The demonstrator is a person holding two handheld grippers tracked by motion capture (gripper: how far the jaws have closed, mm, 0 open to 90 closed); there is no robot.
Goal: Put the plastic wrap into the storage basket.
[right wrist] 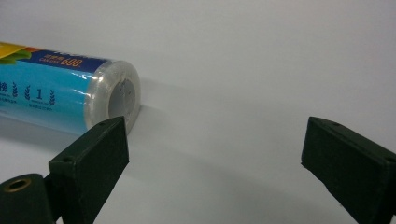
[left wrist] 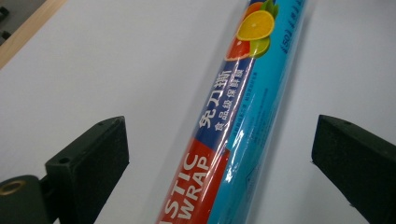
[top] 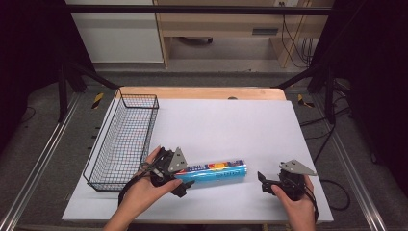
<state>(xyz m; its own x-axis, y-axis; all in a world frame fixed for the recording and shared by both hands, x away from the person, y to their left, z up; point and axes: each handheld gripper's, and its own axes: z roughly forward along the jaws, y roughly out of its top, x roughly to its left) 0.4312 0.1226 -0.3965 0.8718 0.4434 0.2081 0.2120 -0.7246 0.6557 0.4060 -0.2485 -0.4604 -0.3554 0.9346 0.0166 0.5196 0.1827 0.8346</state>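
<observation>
1. Blue plastic-wrap roll [top: 214,172] lies flat on the white tabletop [top: 231,125], near my edge, lengthwise left to right, with the wire basket [top: 126,137] just to its left.
2. My left tongs [top: 185,182] straddle the roll's left end; in the left gripper view the roll [left wrist: 233,126] runs up between the two pads [left wrist: 91,163], which stand wide apart and touch nothing, so these tongs are open.
3. My right tongs [top: 262,180] sit just off the roll's right end, also open and empty; the right gripper view shows the roll's round end [right wrist: 119,95] beyond the left pad.
4. I judge the step in hand to be gripping the roll with the left tongs. To do it well I would centre the roll between the pads, lower until they flank its widest part, then close squarely so the slick film does not roll or squirt out.
5. Gripping this near the end, the long roll may droop; the right tongs could steady the far end.
6. Count: one roll, one basket, two tongs.
</observation>
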